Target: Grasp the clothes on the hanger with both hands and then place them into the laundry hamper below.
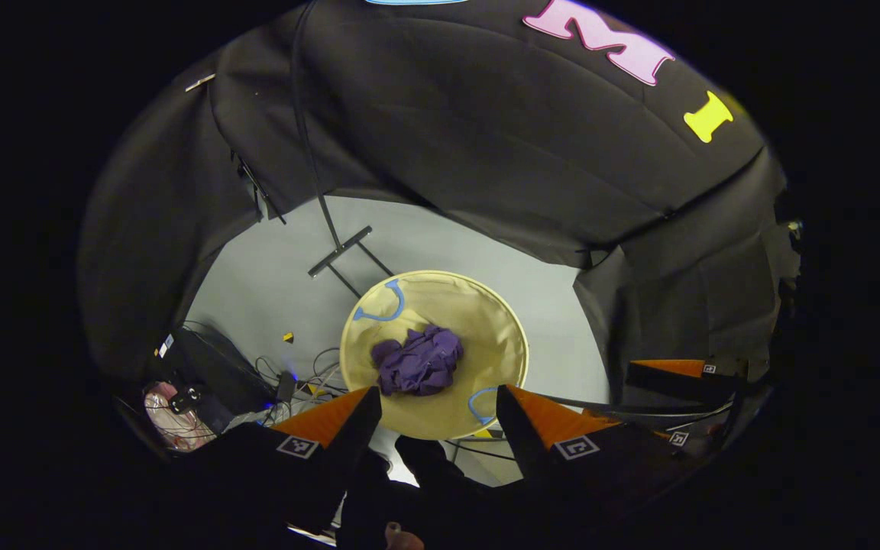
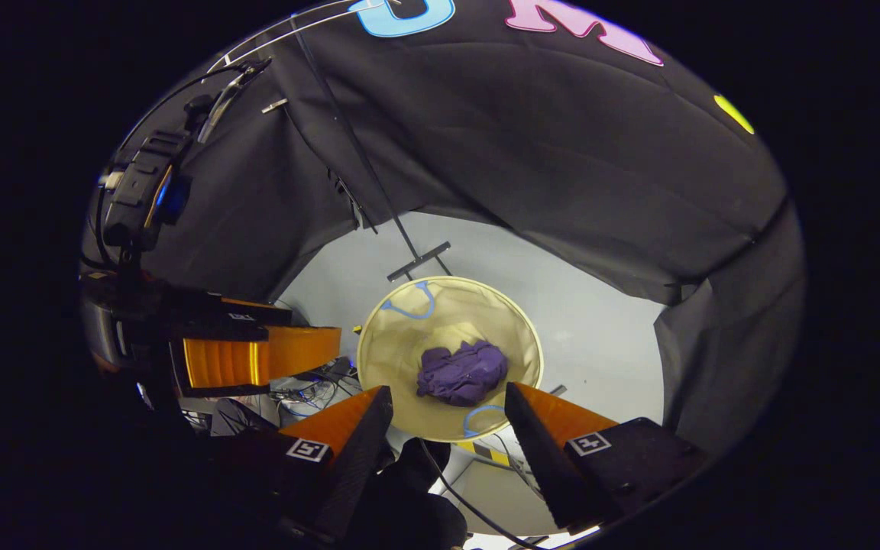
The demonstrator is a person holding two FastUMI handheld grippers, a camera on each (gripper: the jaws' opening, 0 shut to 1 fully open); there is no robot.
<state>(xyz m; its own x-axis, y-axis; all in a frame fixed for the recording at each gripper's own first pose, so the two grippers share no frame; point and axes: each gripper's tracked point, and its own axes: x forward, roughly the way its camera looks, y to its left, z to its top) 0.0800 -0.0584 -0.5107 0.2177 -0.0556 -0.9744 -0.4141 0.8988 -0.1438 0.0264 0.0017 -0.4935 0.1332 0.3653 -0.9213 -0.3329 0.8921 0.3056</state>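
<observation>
View from above: the purple clothes [image 1: 418,361] lie crumpled inside the laundry hamper [image 1: 503,321] on the floor. My left hand-held gripper [image 1: 438,403] and right hand-held gripper [image 2: 448,406] are both spread, holding nothing. I judge the task essentially complete.

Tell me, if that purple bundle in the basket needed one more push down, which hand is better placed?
Roughly even, slightly the right. The right gripper is open with the purple clothes showing between its fingers, inside the hamper. The left gripper, also open, sees them a little off toward one finger.
</observation>
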